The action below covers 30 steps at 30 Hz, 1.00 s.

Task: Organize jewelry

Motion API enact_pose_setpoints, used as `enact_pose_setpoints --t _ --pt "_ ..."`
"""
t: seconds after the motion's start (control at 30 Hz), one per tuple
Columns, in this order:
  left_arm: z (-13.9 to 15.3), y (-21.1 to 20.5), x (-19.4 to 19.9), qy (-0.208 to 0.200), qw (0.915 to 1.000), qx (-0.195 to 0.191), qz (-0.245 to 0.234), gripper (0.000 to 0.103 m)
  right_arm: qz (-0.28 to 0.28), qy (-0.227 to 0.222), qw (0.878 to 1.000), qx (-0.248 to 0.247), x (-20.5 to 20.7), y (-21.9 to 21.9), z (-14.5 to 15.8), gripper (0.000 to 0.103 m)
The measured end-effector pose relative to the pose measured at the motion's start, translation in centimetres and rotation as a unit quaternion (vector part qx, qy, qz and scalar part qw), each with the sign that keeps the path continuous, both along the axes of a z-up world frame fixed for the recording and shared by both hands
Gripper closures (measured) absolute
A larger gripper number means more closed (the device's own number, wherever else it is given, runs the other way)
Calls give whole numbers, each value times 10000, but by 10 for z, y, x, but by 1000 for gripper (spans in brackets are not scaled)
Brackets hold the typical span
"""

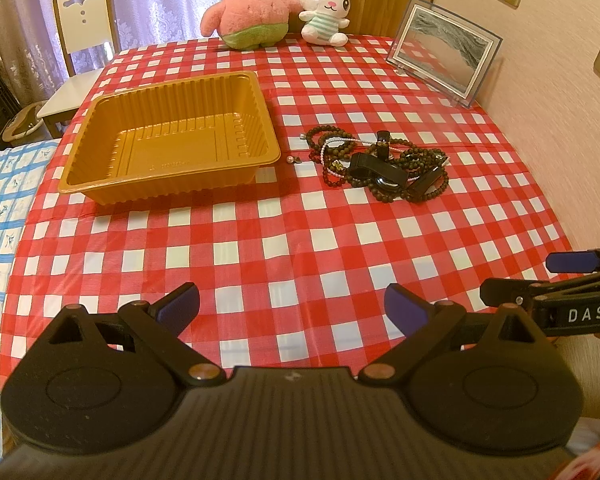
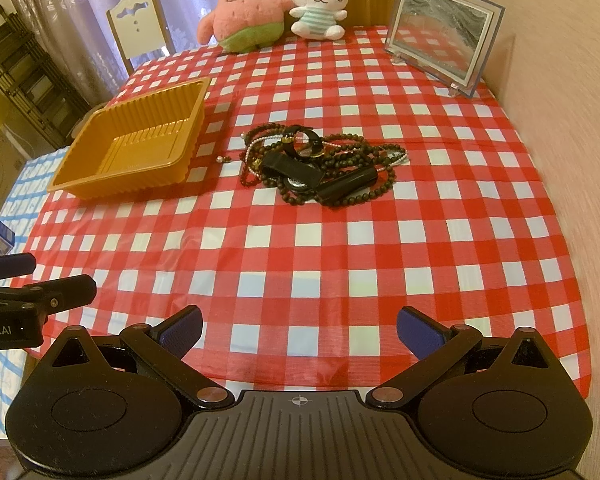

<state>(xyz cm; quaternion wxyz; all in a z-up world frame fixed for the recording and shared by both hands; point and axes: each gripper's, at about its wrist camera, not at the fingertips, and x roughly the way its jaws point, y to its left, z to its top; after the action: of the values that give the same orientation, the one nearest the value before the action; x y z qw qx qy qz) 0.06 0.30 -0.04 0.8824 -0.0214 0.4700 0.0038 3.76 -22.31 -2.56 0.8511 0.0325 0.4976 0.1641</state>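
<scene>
Both handheld tools hover over the near edge of the red-and-white checked plastic tablecloth [image 2: 300,248], and neither has touched anything: the left gripper [image 1: 292,308] has its blue-padded fingers spread wide with nothing between them, and the right gripper [image 2: 299,328] is likewise spread and empty. The task's things lie toward the middle of the table: a tangled heap of dark wooden bead strands, a thin pearl-white string and black-strapped watches [image 2: 320,164], with a shallow ribbed golden plastic tray [image 1: 172,136] standing empty just to its left. The main risk appears to be the tangle itself. The strands loop over and under the watch straps, so a pinch on one strand would probably drag its neighbours along, and the trailing loops could snag the tray's rim or slide off the table on the way across. A small loose pearl bead with a dark charm [image 1: 292,159] sits between heap and tray, apart from both; it looks easy to knock away or overlook. The thin beads may slip out from between the pads if caught off-centre, and the light tray could skid on the slick cloth if a gripper bumps it. Since the two tools sit close side by side, reaching for the same heap might also make them collide.
</scene>
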Motion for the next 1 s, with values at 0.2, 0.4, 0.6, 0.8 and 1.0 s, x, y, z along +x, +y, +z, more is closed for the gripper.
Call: enact_pose_setpoints --t 0.2,0.4,0.6,0.8,1.0 --pt "7 14 8 31 10000 -77 13 5 -63 -45 9999 84 4 -1 0 0" --pt "-7 29 11 -140 9993 -167 289 5 -181 -652 9972 327 15 -9 -4 0" --pt "-21 70 19 -373 9940 -272 993 7 -430 -849 9949 340 33 -15 -14 0" --pt "-40 117 24 -810 9835 -369 1575 7 -686 -661 9952 220 55 -12 -36 0" --pt "-64 155 30 -1399 9648 -268 2211 14 -874 -467 9951 28 75 -2 -51 0"
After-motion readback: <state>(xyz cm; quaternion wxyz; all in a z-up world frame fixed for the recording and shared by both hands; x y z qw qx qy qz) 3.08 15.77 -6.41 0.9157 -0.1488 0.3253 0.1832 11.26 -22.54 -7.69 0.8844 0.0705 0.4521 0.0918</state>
